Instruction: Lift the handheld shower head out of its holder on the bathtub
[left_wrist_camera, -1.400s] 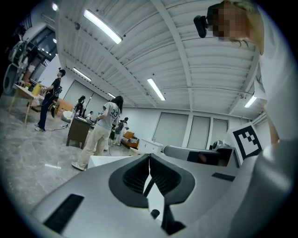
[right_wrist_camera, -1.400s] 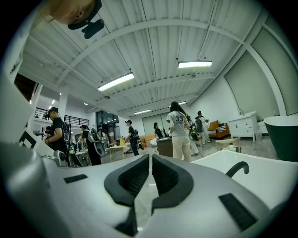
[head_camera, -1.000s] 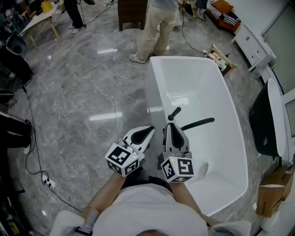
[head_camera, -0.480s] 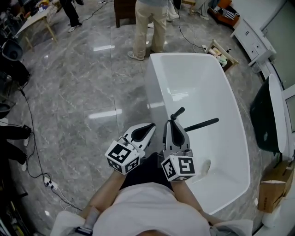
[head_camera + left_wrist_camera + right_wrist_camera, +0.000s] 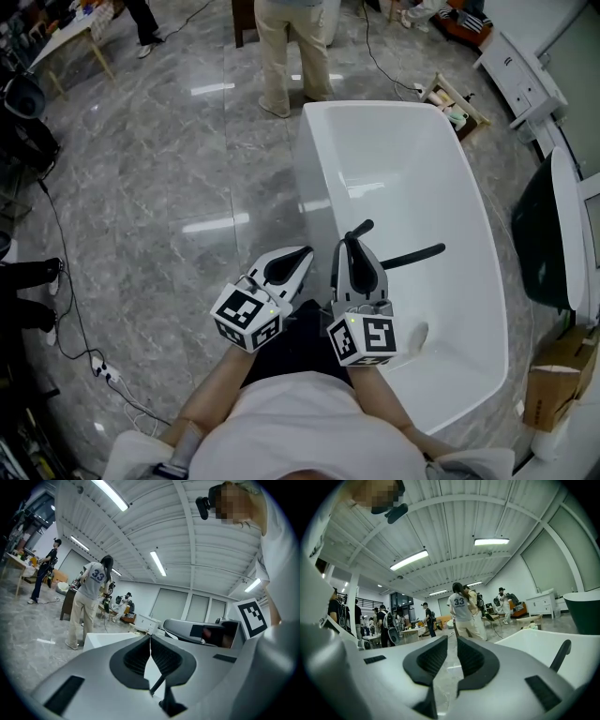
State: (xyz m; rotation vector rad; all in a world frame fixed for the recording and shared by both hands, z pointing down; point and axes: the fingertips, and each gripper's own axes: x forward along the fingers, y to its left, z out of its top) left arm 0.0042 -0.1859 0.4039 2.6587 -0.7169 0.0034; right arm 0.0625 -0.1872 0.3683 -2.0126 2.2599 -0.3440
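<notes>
– Starting with the head view, where is the shower?
– On the black shower fitting [image 5: 386, 264] at the near rim of the white oval bathtub [image 5: 394, 169]. A long black bar [image 5: 412, 256] reaches out over the basin, and a short black round-ended stem [image 5: 361, 228] shows just beside the tips of the right gripper [image 5: 349, 240]. Which of the two is the handheld head I cannot tell. The left gripper [image 5: 305, 251] lies alongside the right one, just outside the tub's wall, above the grey marble floor [image 5: 169, 187].
– And the left gripper view?
– Its jaws meet at the tips with nothing between them. The tub and a person in beige trousers [image 5: 86, 606] stand beyond.
– The right gripper view?
– Those jaws have just been opening. They stand a slim gap apart, empty, with floor showing through. The long bar rises off to the right against the tub, clear of the pads.
</notes>
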